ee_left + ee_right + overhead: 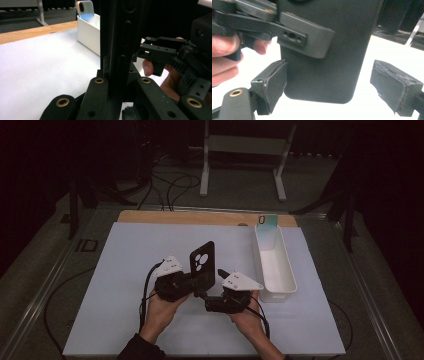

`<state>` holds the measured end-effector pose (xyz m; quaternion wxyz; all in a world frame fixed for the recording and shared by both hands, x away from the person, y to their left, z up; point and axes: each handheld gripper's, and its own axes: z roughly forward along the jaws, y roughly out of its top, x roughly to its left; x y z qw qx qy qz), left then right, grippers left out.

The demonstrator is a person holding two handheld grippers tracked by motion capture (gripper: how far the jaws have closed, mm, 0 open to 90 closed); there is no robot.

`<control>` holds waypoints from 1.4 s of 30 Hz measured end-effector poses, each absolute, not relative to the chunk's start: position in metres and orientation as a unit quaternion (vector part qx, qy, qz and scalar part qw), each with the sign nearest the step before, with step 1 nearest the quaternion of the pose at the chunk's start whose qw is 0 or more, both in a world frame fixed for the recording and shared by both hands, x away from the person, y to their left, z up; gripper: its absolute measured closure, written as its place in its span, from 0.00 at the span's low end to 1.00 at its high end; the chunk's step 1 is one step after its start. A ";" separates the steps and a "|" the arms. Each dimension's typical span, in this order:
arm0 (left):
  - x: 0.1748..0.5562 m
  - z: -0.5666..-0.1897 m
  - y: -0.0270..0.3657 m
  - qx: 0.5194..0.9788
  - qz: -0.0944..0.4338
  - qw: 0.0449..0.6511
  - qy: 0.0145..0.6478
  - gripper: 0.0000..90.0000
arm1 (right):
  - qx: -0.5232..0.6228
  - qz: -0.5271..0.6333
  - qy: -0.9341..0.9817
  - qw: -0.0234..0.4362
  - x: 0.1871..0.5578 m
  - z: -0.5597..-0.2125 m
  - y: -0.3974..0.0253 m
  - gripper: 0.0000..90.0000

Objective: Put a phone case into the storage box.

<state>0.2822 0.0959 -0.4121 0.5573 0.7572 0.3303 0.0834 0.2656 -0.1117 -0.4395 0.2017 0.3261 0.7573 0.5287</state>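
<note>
Spanning a white table (125, 285), with a white bin (274, 265) right. Standing upright between 2 grippers, black phone case (202, 265), long axis vertical: pinched by left gripper (192, 281); right gripper (342, 87) spread, straddling its lower end.

Your high view looks forward and down on the whole worktop (125, 285) from afar. Your left tool view sits right behind the case (120, 37), facing the bin (87, 32) at upper centre. Your right tool view looks closely at the same case (324, 62), mid-frame.
</note>
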 end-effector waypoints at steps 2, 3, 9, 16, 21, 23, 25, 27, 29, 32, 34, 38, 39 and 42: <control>0.282 -0.412 0.097 0.756 0.086 0.558 0.331 0.95 | 0.328 0.528 0.757 0.201 0.266 -0.439 -0.114 0.15; 0.282 -0.412 0.098 0.756 0.088 0.558 0.331 0.95 | 0.329 0.527 0.757 0.201 0.267 -0.439 -0.115 0.15; 0.282 -0.415 0.103 0.756 0.096 0.555 0.335 0.95 | 0.335 0.524 0.758 0.199 0.271 -0.435 -0.123 0.15; 0.283 -0.418 0.108 0.754 0.100 0.554 0.338 0.95 | 0.336 0.520 0.761 0.193 0.274 -0.430 -0.129 0.14; 0.282 -0.419 0.110 0.755 0.104 0.552 0.339 0.95 | 0.338 0.524 0.760 0.185 0.277 -0.424 -0.134 0.13; 0.282 -0.420 0.111 0.754 0.104 0.552 0.340 0.95 | 0.340 0.526 0.758 0.181 0.278 -0.422 -0.136 0.12; 0.282 -0.420 0.111 0.754 0.104 0.553 0.340 0.95 | 0.343 0.527 0.757 0.178 0.279 -0.419 -0.139 0.12; 0.282 -0.421 0.110 0.754 0.103 0.552 0.340 0.95 | 0.345 0.528 0.755 0.177 0.281 -0.415 -0.140 0.12; 0.282 -0.422 0.109 0.754 0.103 0.553 0.340 0.95 | 0.345 0.530 0.754 0.178 0.282 -0.412 -0.142 0.12; 0.283 -0.424 0.108 0.755 0.103 0.551 0.340 0.95 | 0.347 0.533 0.752 0.175 0.284 -0.406 -0.142 0.11; 0.283 -0.425 0.106 0.756 0.101 0.550 0.339 0.95 | 0.346 0.534 0.751 0.175 0.285 -0.403 -0.141 0.11; 0.283 -0.426 0.103 0.757 0.100 0.550 0.339 0.95 | 0.342 0.536 0.752 0.175 0.287 -0.396 -0.136 0.11; 0.283 -0.426 0.102 0.757 0.100 0.550 0.339 0.95 | 0.341 0.536 0.752 0.175 0.287 -0.395 -0.135 0.11; 0.282 -0.427 0.100 0.758 0.097 0.549 0.338 0.95 | 0.338 0.539 0.752 0.173 0.288 -0.392 -0.131 0.11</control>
